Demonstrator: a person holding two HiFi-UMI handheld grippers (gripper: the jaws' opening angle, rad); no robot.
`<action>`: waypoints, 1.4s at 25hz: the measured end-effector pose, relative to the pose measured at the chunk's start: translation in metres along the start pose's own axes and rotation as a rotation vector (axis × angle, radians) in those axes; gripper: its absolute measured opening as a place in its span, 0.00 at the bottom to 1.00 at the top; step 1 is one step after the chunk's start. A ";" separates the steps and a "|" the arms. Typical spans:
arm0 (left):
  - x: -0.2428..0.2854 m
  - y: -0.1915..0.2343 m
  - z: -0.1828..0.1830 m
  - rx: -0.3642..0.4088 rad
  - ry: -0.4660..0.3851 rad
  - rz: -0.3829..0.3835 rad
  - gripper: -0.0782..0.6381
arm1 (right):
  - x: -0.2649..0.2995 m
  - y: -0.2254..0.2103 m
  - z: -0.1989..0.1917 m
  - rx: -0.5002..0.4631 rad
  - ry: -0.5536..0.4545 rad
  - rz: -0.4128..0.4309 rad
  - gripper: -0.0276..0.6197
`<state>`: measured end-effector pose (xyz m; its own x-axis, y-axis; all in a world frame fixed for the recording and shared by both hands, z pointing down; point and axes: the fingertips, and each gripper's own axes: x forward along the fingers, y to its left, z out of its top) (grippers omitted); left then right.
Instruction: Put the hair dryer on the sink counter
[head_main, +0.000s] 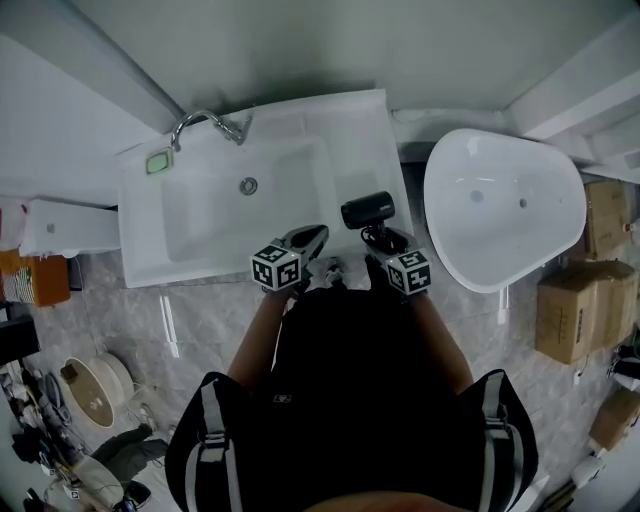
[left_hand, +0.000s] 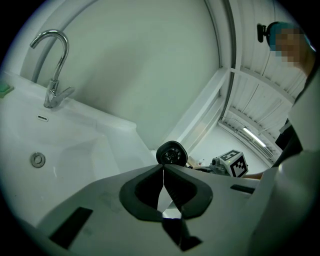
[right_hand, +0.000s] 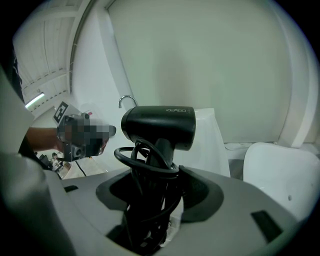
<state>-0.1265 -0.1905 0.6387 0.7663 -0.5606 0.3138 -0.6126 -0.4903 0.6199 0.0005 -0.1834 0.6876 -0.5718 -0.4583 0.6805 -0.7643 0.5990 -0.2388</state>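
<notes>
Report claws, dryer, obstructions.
Left claw shut, empty. Right claw shut on dryer, over right end of counter. No obstruction seen.

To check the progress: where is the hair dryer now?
In the head view the hair dryer is held by its handle in the right claw, at the right end of the sink counter, beside the basin.

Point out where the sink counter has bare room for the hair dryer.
Bare: the flat counter strip between the basin and the right edge, and the back ledge right of the faucet. Taken: the back left corner, by the green soap dish.
</notes>
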 end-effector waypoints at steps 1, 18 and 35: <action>-0.001 0.004 0.000 -0.006 -0.005 0.005 0.13 | 0.002 0.000 0.003 -0.001 -0.002 0.000 0.51; 0.016 0.016 0.013 -0.046 -0.039 0.061 0.13 | 0.031 -0.026 0.016 0.011 0.042 0.040 0.51; 0.028 0.021 0.018 -0.073 -0.012 0.128 0.13 | 0.060 -0.050 0.010 0.015 0.112 0.064 0.51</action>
<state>-0.1219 -0.2286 0.6476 0.6803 -0.6233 0.3855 -0.6890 -0.3646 0.6264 0.0015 -0.2478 0.7335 -0.5833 -0.3423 0.7366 -0.7319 0.6148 -0.2939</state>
